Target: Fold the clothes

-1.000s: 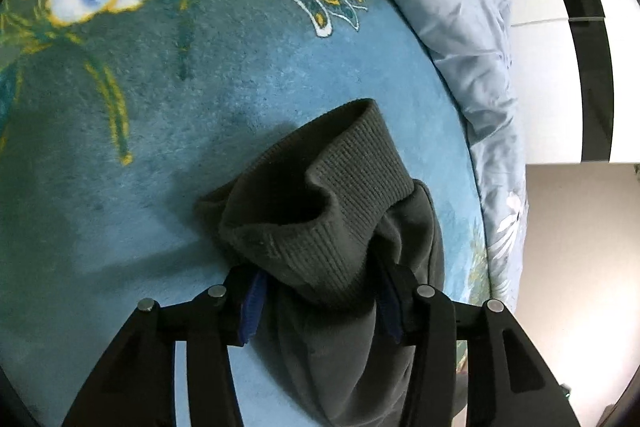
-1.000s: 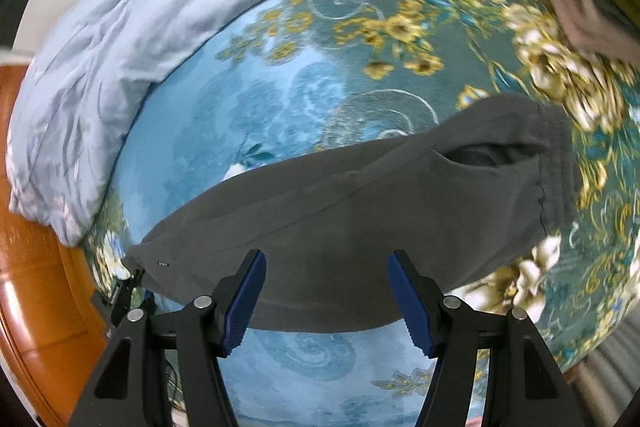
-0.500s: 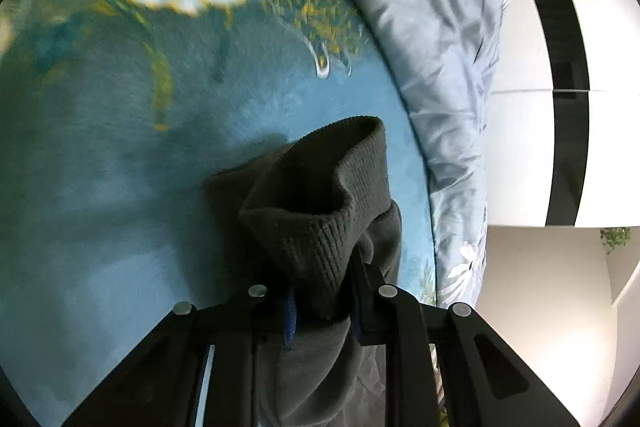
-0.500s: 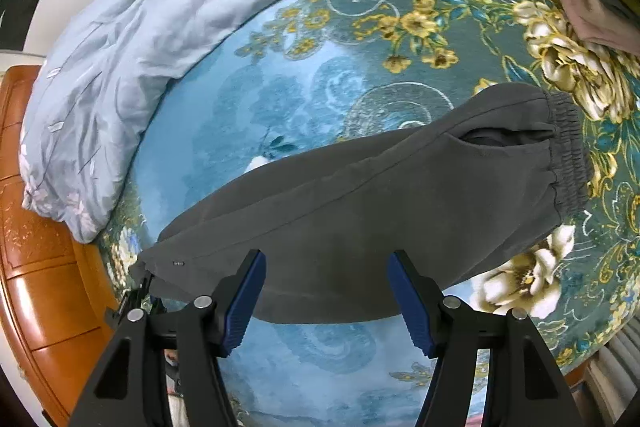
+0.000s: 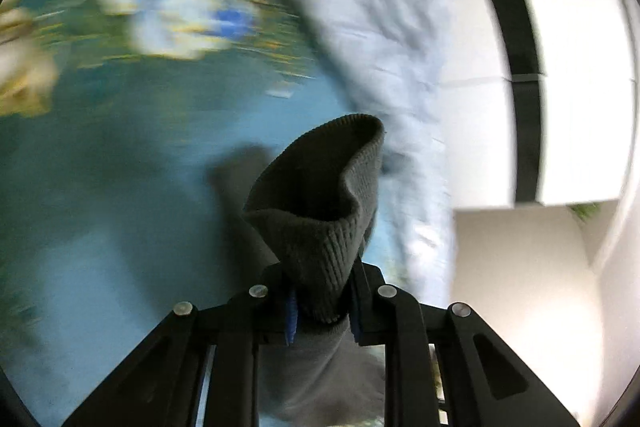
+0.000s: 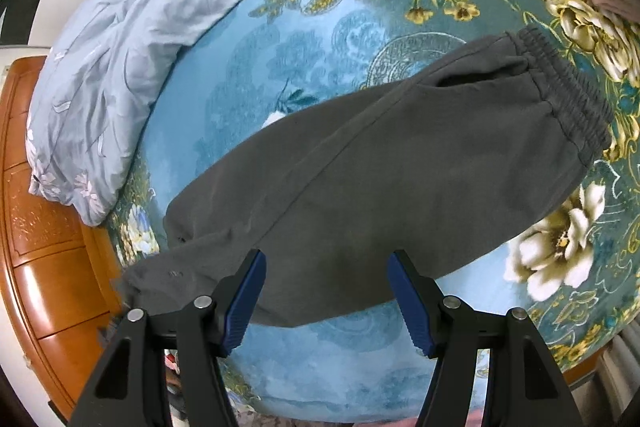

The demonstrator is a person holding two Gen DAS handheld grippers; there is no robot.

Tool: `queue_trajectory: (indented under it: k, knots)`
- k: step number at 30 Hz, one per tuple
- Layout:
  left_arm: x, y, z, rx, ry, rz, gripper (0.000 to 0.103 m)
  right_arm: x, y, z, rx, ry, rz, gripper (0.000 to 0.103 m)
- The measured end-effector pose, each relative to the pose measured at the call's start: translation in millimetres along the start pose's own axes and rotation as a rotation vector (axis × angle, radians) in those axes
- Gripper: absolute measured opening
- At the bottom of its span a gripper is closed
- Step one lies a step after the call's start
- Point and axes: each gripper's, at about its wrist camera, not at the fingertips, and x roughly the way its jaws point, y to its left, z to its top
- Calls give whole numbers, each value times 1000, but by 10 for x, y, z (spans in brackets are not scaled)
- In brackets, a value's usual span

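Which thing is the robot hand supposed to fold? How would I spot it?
Look at the big blue flowery blanket covering the bed. Lying across its middle are the dark grey sweatpants, with a scrunchy waistband at one end. The pale blue duvet beside them has white daisies; the pants are plain.

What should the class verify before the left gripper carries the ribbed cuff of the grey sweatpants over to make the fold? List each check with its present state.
1. Left gripper shut on the ribbed cuff: ok.
2. Right gripper open and empty above the sweatpants: ok.
3. Waistband lying flat on the floral blanket: ok.
4. Both leg cuffs caught in the grip: cannot tell.
5. Blue duvet apart from the sweatpants: ok.
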Motion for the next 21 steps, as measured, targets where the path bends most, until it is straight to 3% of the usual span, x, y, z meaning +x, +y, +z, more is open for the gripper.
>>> queue_trajectory:
  k: [3,4,7,10,13,14,19,21]
  knots:
    - [267,-214,128,-5,67,-255,22,-65,-5,39,-10,-15,-9,67]
    - [368,-199,180,-6,82,-232,23,-90,-12,59,-11,-21,-13,67]
    - [674,34,290,-33,131,-19,23,-147,-51,124,0,-40,-23,67]
    - [861,262,326,-41,156,131,24,-145,-93,166,14,-42,-34,67]
    - [918,345,340,3,146,295,35,-102,-133,208,22,-33,-48,67]
    - [933,384,352,6,140,319,41,-86,-144,222,24,-30,-52,67]
    - [983,577,389,19,116,431,52,59,-154,291,29,-8,-65,67]
    - [954,705,349,-52,114,375,52,133,-128,297,24,8,-62,67]
